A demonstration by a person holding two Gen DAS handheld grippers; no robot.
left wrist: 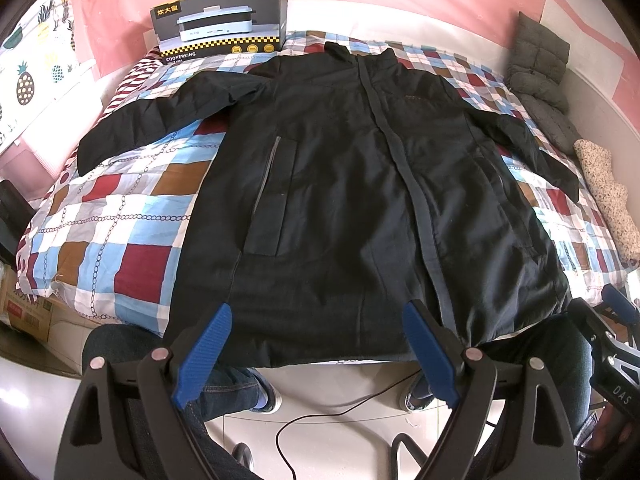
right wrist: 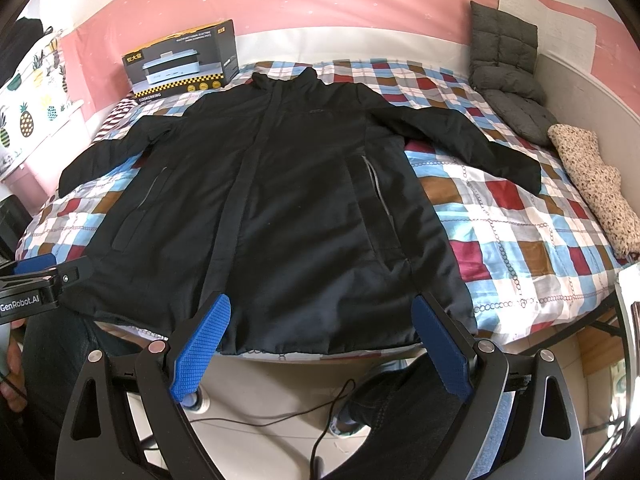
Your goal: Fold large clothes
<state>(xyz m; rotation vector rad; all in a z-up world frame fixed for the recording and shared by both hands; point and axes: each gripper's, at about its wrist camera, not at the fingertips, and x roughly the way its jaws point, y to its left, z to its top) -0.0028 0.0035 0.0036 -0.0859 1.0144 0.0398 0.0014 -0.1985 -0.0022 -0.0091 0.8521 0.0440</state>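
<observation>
Both claws, left gripper (left wrist: pixel 316 354) and right gripper (right wrist: pixel 322 344), spread apart near hem of black jacket (right wrist: pixel 280 200), front-up, zipped, sleeves splayed.

Bright, even daylight, soft shadows, sharp focus, strong fisheye bending and dark vignette at the edges.

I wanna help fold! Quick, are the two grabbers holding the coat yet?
Left gripper: open, holding nothing, above the black coat's hem.
Right gripper: open, holding nothing.
</observation>
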